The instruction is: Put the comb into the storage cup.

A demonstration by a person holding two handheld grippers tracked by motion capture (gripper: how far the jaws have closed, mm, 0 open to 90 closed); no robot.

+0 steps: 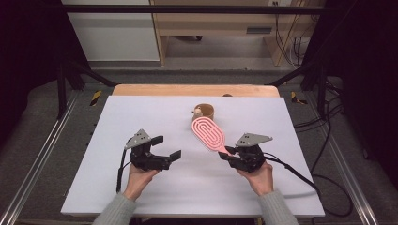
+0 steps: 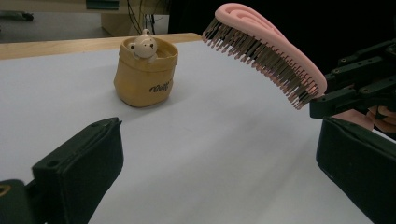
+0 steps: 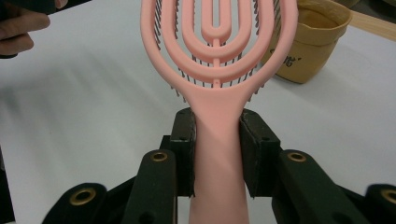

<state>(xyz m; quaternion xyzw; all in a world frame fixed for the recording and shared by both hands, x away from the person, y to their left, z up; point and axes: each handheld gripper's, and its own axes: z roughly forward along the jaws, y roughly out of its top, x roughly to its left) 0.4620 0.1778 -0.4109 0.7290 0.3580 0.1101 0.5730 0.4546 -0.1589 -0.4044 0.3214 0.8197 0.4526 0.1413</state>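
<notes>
Pink hairbrush (image 1: 209,133), mid-frame in the high view, is already clamped by its handle in the right gripper (image 1: 233,156) and lifted, not yet in the tan pouch (image 1: 205,111); left gripper (image 1: 166,147) gapes empty.

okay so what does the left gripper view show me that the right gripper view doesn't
The left gripper view alone gives the side of the pink hairbrush: its dark bristles point down and it hangs above the table, clear of it. It also shows the little bear figure in the tan pouch and the left gripper open with nothing between its jaws.

The right gripper view alone shows the right gripper shut on the brush's handle, and the looped back of the brush head.

Both show the brush, the pouch and the white table.
</notes>
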